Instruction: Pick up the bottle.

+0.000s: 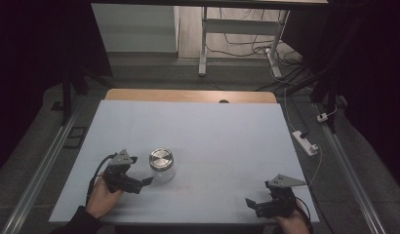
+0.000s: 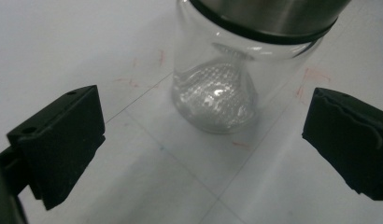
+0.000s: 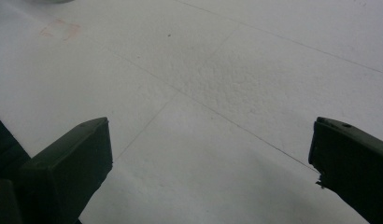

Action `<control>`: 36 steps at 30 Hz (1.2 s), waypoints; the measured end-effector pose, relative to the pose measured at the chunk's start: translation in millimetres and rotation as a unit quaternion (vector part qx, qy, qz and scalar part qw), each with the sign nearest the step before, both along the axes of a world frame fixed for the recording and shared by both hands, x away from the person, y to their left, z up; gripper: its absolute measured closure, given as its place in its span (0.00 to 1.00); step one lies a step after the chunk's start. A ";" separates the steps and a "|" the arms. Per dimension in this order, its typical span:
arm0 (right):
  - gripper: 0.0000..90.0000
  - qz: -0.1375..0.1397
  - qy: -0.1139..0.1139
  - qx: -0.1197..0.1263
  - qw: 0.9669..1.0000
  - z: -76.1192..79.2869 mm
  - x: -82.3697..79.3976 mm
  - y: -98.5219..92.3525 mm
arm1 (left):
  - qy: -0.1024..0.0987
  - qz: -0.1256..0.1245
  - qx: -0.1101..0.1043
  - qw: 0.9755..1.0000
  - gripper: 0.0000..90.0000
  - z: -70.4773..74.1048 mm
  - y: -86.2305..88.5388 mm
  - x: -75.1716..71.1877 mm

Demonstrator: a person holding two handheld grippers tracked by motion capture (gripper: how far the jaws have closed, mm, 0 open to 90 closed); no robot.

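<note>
A clear glass jar (image 1: 162, 166) with a round metal lid stands upright on the white table (image 1: 212, 131), left of the middle. In the left gripper view the jar (image 2: 217, 88) rises just beyond the jaws, its steel lid (image 2: 269, 16) at the top edge. My left gripper (image 1: 141, 171) is open, just left of the jar and pointing at it, with nothing between its jaws (image 2: 203, 149). My right gripper (image 1: 253, 205) stands open near the front right corner, its jaws wide apart over bare table (image 3: 208, 154).
Faint red marks (image 2: 311, 77) and thin pencil lines cross the table around the jar. A wooden strip (image 1: 188, 95) runs along the far edge. Beyond it stand desk legs and cables on the floor; a white power strip (image 1: 305, 142) lies off the right side.
</note>
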State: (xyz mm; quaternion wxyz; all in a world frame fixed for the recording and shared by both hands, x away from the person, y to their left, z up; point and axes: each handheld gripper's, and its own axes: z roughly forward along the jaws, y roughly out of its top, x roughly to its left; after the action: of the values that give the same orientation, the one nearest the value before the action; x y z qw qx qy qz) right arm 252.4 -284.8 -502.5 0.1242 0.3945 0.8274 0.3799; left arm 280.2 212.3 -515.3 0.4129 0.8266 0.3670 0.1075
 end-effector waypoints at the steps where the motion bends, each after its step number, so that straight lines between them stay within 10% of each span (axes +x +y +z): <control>1: 0.00 0.000 0.000 0.000 1.000 0.0 0.0 0.0 | 0.001 -0.004 0.000 1.000 0.00 -0.3 -2.1 1.6; 25: 0.00 0.001 0.000 -0.001 1.000 -0.2 -0.1 0.2 | -0.025 -0.076 0.018 0.997 0.00 -8.1 -47.0 35.3; 36: 0.00 0.002 -0.001 -0.003 1.000 -0.3 0.0 0.6 | -0.029 -0.088 0.027 0.995 0.17 -5.8 -48.4 35.3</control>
State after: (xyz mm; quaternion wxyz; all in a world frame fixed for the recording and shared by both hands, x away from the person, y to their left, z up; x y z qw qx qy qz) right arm 252.3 -284.1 -502.8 0.1255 0.3922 0.8291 0.3783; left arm 315.5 163.9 -521.1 0.4087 0.8630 0.2777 0.1051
